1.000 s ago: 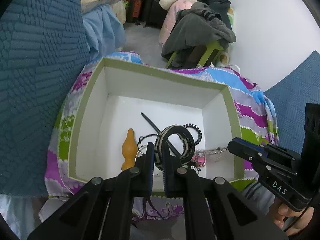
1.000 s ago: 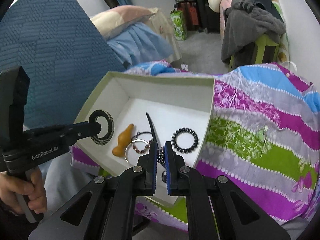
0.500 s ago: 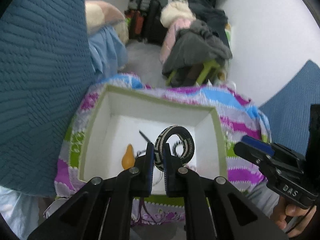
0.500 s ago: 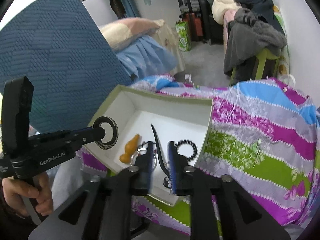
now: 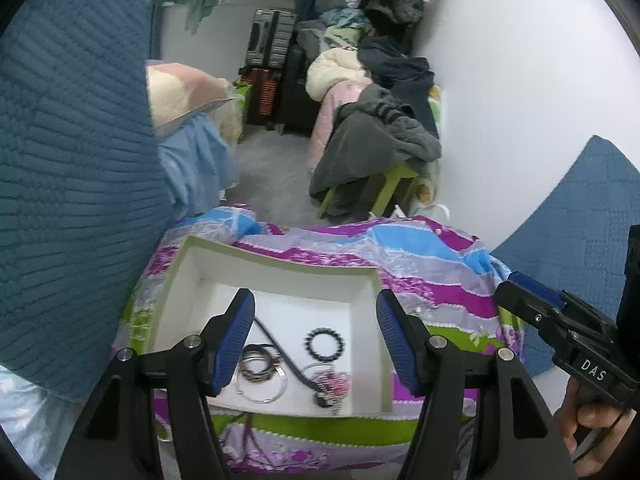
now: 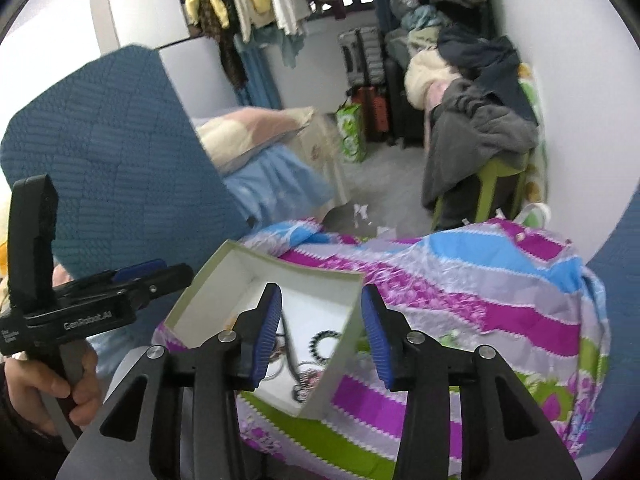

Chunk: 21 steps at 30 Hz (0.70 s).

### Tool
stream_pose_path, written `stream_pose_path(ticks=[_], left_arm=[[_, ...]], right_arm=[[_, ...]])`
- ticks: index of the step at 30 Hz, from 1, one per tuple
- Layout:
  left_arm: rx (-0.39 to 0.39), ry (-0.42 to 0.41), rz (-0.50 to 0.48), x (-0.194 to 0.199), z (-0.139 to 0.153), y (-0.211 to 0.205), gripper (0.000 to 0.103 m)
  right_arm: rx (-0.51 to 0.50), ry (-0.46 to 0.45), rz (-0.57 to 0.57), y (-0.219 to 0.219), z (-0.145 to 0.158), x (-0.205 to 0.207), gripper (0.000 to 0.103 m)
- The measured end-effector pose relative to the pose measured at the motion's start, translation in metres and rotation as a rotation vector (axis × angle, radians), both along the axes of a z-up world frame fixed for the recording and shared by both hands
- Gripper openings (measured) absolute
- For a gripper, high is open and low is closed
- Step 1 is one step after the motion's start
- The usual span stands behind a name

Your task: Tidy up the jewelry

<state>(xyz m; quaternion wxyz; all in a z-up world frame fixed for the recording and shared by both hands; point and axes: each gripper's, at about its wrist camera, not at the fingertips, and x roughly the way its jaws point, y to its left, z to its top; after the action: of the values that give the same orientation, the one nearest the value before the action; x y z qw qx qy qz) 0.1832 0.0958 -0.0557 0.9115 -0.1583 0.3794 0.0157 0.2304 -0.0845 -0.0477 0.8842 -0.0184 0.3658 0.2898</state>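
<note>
Left gripper (image 5: 316,336) jaws wide apart, empty, above the white box (image 5: 276,268). Right gripper (image 6: 320,334) likewise spread, holding nothing. Jewelry lies in the box's near half: black beaded bracelet (image 5: 324,343), bangles (image 5: 258,372). Box sits on striped cloth (image 5: 432,276), bare to the right. Blue cushion (image 5: 68,184) left; clothes-heaped chair (image 5: 376,148) far.

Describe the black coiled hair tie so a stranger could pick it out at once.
Find the striped purple, blue and green cloth and the shallow white box with a green rim sitting on it. Inside, the black coiled hair tie lies flat toward the right, apart from the tangle of bangles. It is a small bumpy closed ring, lying alone.
</note>
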Motion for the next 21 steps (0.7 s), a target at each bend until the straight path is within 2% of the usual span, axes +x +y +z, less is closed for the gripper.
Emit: stream_pose_path(ticks=[4, 10, 12, 15, 17, 19, 21], left_arm=[[-0.017, -0.027, -0.029, 0.010, -0.003, -0.026, 0.063], [-0.116, -0.003, -0.119, 0.039, -0.030, -0.073, 0.061], [-0.135, 0.018, -0.150, 0.049, -0.041, -0.089, 0.061], [-0.118, 0.054, -0.198, 0.066, -0.058, -0.114, 0.060], [-0.134, 0.088, -0.228, 0.079, -0.073, -0.127, 0.050], [-0.142, 0.119, -0.246, 0.091, -0.087, -0.136, 0.049], [-0.150, 0.140, -0.262, 0.102, -0.098, -0.143, 0.044]], right_arm=[[-0.008, -0.038, -0.051, -0.026, -0.001, 0.002, 0.040], [-0.022, -0.035, -0.121, -0.070, -0.029, 0.012, 0.040], [-0.021, -0.016, -0.134, -0.082, -0.045, 0.017, 0.040], [-0.024, 0.019, -0.146, -0.096, -0.072, 0.026, 0.039], [-0.015, 0.053, -0.148, -0.105, -0.092, 0.032, 0.035], [-0.006, 0.092, -0.148, -0.111, -0.116, 0.042, 0.031], [0.003, 0.135, -0.143, -0.114, -0.138, 0.052, 0.028]])
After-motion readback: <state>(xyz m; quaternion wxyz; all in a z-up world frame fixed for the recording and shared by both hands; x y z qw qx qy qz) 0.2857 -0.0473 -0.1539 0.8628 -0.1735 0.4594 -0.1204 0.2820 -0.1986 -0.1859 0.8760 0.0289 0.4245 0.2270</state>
